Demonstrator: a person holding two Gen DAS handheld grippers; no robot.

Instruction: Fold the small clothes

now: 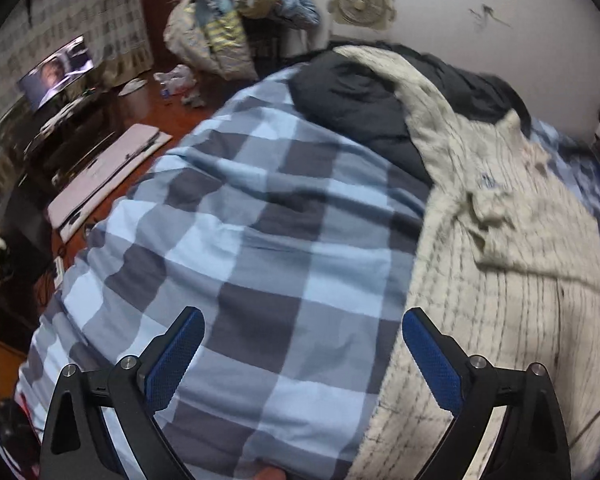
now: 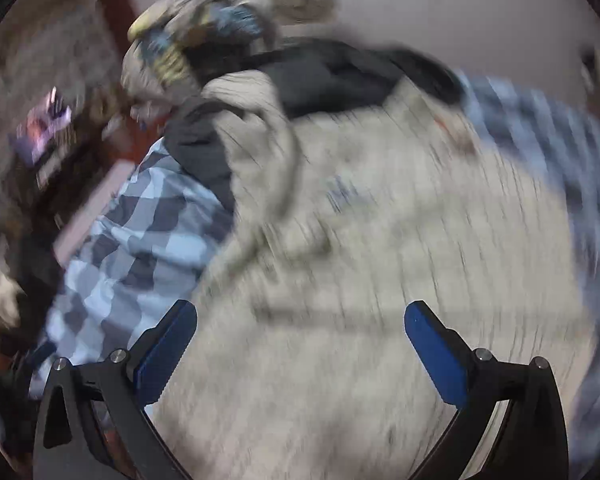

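Note:
A cream striped shirt [image 1: 500, 280] lies spread on a bed with a blue checked cover [image 1: 240, 220]. One sleeve runs up and back over a dark garment [image 1: 352, 104]. My left gripper [image 1: 302, 320] hovers open over the checked cover, just left of the shirt's edge, holding nothing. In the right wrist view, which is badly blurred, the cream shirt [image 2: 380, 260] fills the middle. There my right gripper [image 2: 300, 312] hangs open above the shirt's body with nothing between its fingers. The dark garment [image 2: 332, 76] lies beyond the shirt.
A heap of clothes [image 1: 236, 20] sits piled on a chair at the back. To the left of the bed are a red-brown floor [image 1: 172, 108], a flat pale board [image 1: 104, 172] and a lit screen [image 1: 56, 72]. A fan [image 1: 360, 0] hangs on the white wall.

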